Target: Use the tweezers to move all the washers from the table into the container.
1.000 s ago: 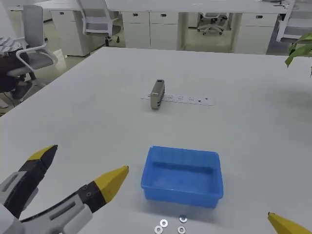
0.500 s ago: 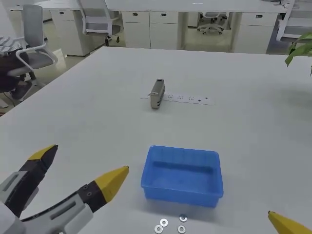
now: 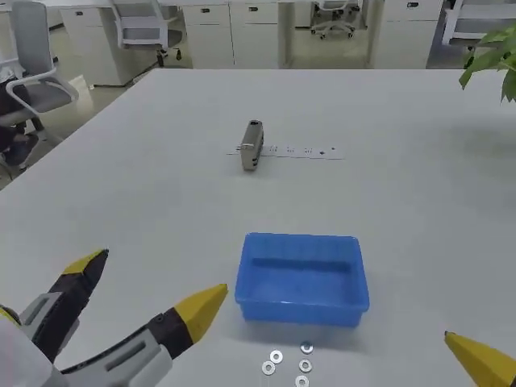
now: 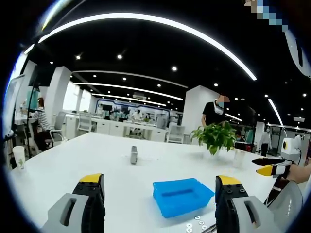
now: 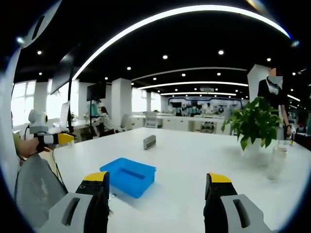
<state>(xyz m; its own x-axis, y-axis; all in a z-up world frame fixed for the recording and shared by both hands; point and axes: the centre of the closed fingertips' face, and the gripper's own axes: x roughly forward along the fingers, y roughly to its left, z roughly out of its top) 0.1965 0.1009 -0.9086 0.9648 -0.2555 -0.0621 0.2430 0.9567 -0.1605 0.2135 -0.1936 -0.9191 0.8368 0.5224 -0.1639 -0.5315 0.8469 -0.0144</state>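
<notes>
A blue plastic container (image 3: 302, 278) stands empty on the white table, near the front edge. Several small metal washers (image 3: 288, 364) lie on the table just in front of it. My left gripper (image 3: 153, 280) hovers open at the lower left, left of the container, with nothing between its yellow fingertips (image 3: 208, 300). In the left gripper view, the container (image 4: 182, 196) and the washers (image 4: 197, 224) lie ahead between the jaws. My right gripper (image 5: 156, 178) is open and holds nothing, with the container (image 5: 128, 176) ahead to its left. One of its yellow tips (image 3: 477, 359) shows at the lower right.
A small grey metal object (image 3: 252, 145) lies further back at mid-table, beside a flush socket strip (image 3: 302, 151). A potted plant (image 5: 257, 124) and a clear cup (image 5: 277, 162) stand to the right. Office chairs (image 3: 32, 76) and cabinets stand beyond the table's far edge.
The head camera has moved, so the whole scene has shifted in the picture. The container, the washers and both open grippers keep their places on and over the table.
</notes>
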